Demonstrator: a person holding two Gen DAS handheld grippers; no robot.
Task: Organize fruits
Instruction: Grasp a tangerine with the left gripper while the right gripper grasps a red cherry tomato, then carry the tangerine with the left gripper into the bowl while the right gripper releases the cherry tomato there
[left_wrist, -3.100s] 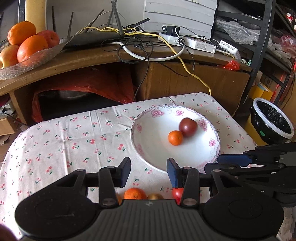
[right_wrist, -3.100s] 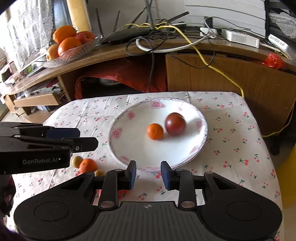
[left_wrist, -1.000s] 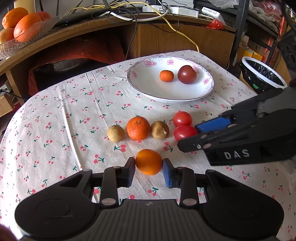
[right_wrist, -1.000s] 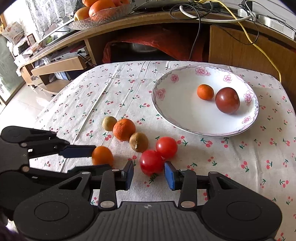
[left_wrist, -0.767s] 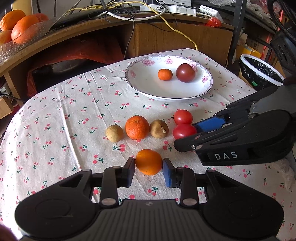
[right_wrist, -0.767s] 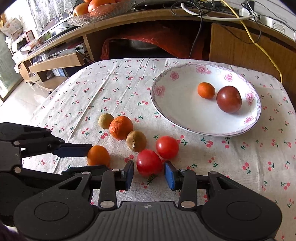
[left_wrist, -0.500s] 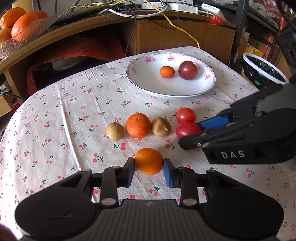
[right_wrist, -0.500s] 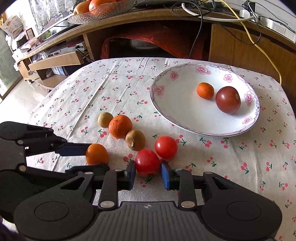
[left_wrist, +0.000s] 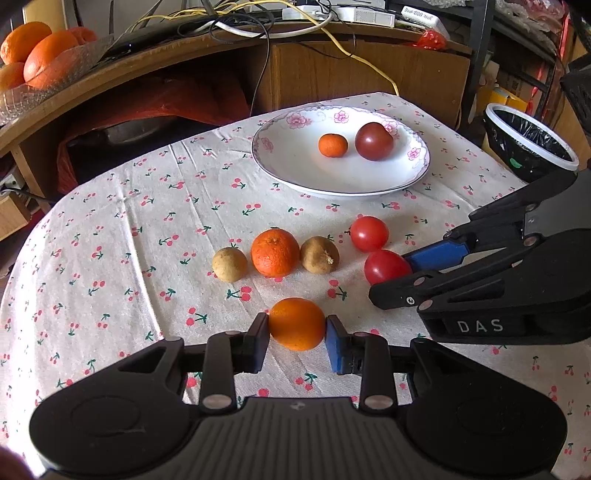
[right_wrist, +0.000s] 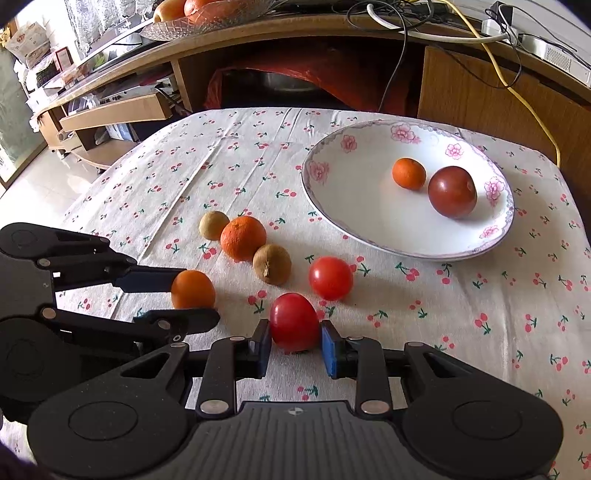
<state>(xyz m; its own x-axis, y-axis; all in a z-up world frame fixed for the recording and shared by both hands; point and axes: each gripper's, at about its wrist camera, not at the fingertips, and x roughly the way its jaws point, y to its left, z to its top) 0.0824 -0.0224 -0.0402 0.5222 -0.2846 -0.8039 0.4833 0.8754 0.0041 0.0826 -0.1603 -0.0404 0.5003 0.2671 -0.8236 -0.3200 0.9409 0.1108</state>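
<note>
On the left, the left gripper (left_wrist: 297, 338) has its two fingers pressed against the sides of a small orange (left_wrist: 296, 323), which sits between the pads at their tips, low over the cherry-print tablecloth (left_wrist: 147, 221); whether the orange rests on the cloth or is just clear of it cannot be told. Beyond it a row of loose fruit lies on the cloth: a small brown fruit (left_wrist: 229, 264), then a bigger orange (left_wrist: 274, 252) touching a second brown fruit (left_wrist: 319, 254).

Further right lies a red tomato (left_wrist: 369, 233), and just beside it a second tomato (right_wrist: 294, 322) is clamped between the fingers of the right gripper (right_wrist: 295, 345), one pad on each side, the fruit sitting at the fingertips. In the left wrist view this gripper reaches in from the right edge with the tomato at its tip.

Farther back and to the right stands a white flowered plate (right_wrist: 354, 206), well apart from both grippers. It holds a tiny orange (right_wrist: 408, 173) and, touching it on the right, a dark red fruit (right_wrist: 452, 191).
</note>
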